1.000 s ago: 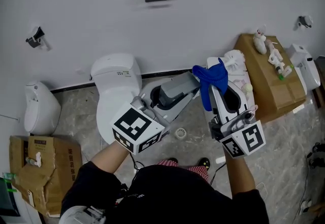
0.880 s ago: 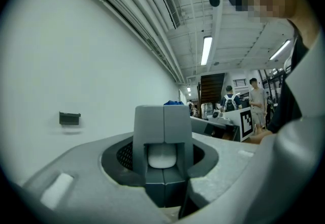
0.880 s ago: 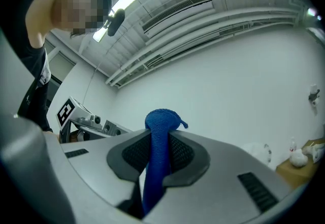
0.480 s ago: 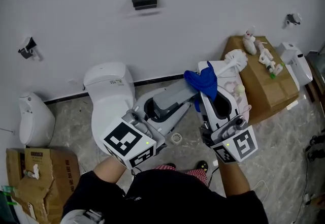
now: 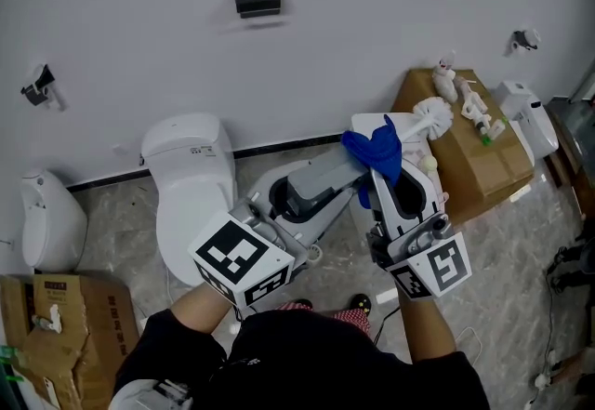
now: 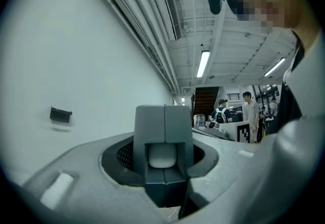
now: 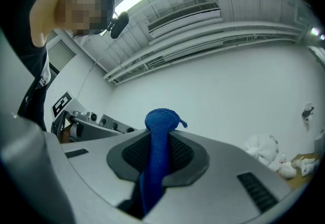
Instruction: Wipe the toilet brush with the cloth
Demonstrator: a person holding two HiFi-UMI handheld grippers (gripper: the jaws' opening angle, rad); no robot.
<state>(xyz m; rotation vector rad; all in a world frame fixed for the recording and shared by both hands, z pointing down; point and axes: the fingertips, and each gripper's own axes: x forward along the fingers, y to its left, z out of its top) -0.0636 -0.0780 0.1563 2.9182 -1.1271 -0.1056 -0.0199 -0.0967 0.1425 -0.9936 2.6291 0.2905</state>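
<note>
The toilet brush has a white bristle head (image 5: 433, 114) and a grey grip (image 5: 319, 179), and it lies roughly level in the air across the head view. My left gripper (image 5: 325, 178) is shut on the grey grip (image 6: 163, 131), whose block fills the space between the jaws. A blue cloth (image 5: 376, 151) is draped over the brush shaft just short of the head. My right gripper (image 5: 384, 172) is shut on this cloth (image 7: 156, 153). In the right gripper view the brush head (image 7: 261, 147) shows low on the right.
A white toilet (image 5: 190, 168) stands below the left gripper. A cardboard box (image 5: 477, 162) with small white items sits on the right. Another white fixture (image 5: 48, 220) and a second cardboard box (image 5: 58, 336) are at left. A black bracket (image 5: 258, 1) hangs on the wall.
The left gripper has risen slightly with the brush, and the head view has shifted. Both holds are unchanged, and the cloth stays on the shaft near the brush head.
</note>
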